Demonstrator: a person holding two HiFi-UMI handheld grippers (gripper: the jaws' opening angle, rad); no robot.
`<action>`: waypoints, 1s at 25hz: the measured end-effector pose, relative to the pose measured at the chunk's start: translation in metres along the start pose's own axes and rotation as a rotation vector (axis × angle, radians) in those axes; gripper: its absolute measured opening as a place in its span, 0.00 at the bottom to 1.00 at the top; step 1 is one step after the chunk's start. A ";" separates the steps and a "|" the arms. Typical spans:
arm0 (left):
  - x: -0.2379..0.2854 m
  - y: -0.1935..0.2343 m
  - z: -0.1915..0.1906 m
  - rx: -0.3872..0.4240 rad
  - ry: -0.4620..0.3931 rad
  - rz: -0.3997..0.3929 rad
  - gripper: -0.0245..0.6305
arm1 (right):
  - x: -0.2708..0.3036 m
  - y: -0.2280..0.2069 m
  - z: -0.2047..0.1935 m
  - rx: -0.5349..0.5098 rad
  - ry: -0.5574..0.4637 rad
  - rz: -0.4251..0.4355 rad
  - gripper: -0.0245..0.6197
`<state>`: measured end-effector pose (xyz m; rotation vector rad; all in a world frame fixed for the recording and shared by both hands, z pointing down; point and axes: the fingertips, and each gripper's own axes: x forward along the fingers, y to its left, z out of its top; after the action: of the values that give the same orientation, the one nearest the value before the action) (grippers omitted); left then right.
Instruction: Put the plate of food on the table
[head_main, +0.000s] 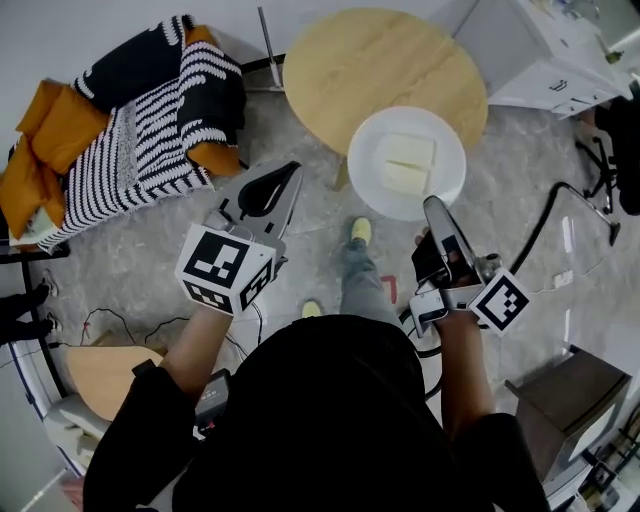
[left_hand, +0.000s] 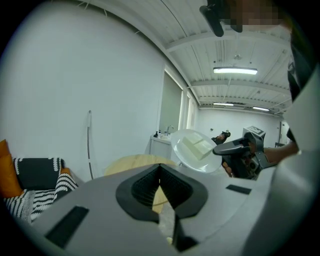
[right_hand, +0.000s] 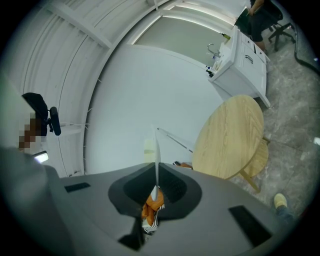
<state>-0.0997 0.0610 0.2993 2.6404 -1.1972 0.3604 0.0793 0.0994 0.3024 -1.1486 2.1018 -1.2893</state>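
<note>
My right gripper (head_main: 432, 203) is clenched on the near rim of the round white plate (head_main: 372, 150), which carries two pale yellow blocks of food (head_main: 408, 162). The plate hangs in the air, slightly tilted, over the near edge of the round light-wood table (head_main: 370, 60). My left gripper (head_main: 292, 170), off to its left, has its jaws closed on nothing.

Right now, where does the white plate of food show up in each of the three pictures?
Head view: white plate upper centre-right, near rim pinched by the right claw, overlapping the edge of the round wooden table.
Left gripper view: right of centre, tilted, up and right of the table.
Right gripper view: edge-on, a thin white line between the claw's jaws at centre.
Shared landmark: the table, in all three.
</note>
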 end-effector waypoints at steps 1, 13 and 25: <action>0.004 0.002 0.002 -0.001 0.001 0.002 0.05 | 0.003 -0.003 0.003 0.004 0.001 -0.002 0.07; 0.091 0.016 0.053 0.016 -0.007 0.007 0.05 | 0.048 -0.032 0.082 0.016 0.015 0.028 0.07; 0.126 0.007 0.067 0.033 -0.011 0.037 0.05 | 0.058 -0.051 0.110 0.044 0.057 0.086 0.07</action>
<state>-0.0159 -0.0522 0.2753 2.6546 -1.2556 0.3764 0.1449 -0.0181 0.2975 -1.0033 2.1276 -1.3363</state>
